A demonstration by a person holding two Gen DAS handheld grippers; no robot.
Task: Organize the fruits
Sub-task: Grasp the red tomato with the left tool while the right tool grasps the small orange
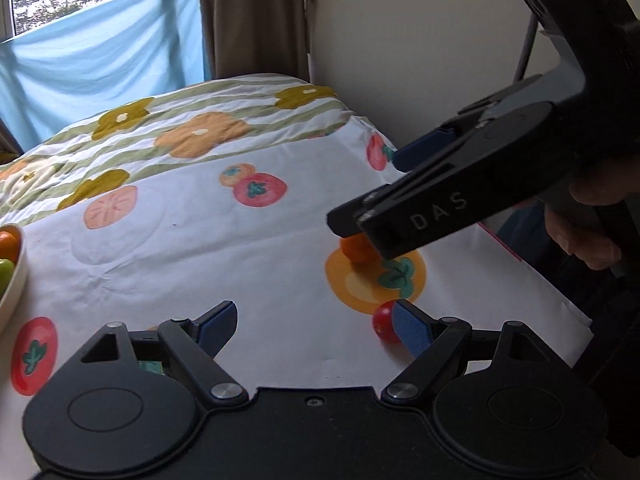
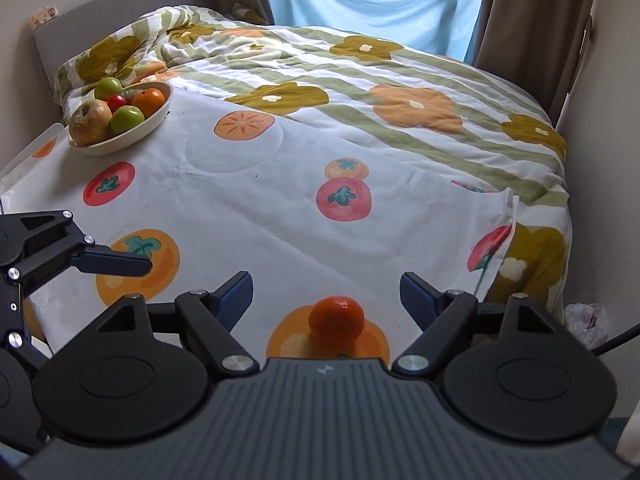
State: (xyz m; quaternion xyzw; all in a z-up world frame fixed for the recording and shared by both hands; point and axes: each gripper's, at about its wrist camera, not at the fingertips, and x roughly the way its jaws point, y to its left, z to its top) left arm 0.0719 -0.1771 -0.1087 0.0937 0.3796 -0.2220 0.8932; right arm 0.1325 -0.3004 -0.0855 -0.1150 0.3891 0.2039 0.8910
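Tangerine (image 2: 337,321) is seen nearest in the right wrist view, sitting on the printed cloth (image 2: 248,208) between the spread fingers of the right gripper (image 2: 326,292); the jaws are wide open and nothing is held, with no contact visible on either side. It is judged light, roundish and slightly soft, with a dimpled peel that should give grip; a hold across its widest middle is suggested, with gentle squeeze so the skin is not bruised. Rolling on the cloth is a risk if only one finger touches first.

Left gripper (image 1: 314,330) is also open and empty. A small red tomato (image 1: 383,322) lies just beside its right finger (image 1: 412,330); contact cannot be told. It is judged very light, smooth and slippery, easily squashed, so a soft centred pinch is advised.

Further off, the bowl (image 2: 154,125) stands at the far left of the cloth, well apart from both loose fruits. It is already loaded with a brownish apple (image 2: 90,120), green apples (image 2: 127,118), a second tomato and an orange fruit (image 2: 149,100). Behind it a flowered quilt (image 2: 400,80) is spread.
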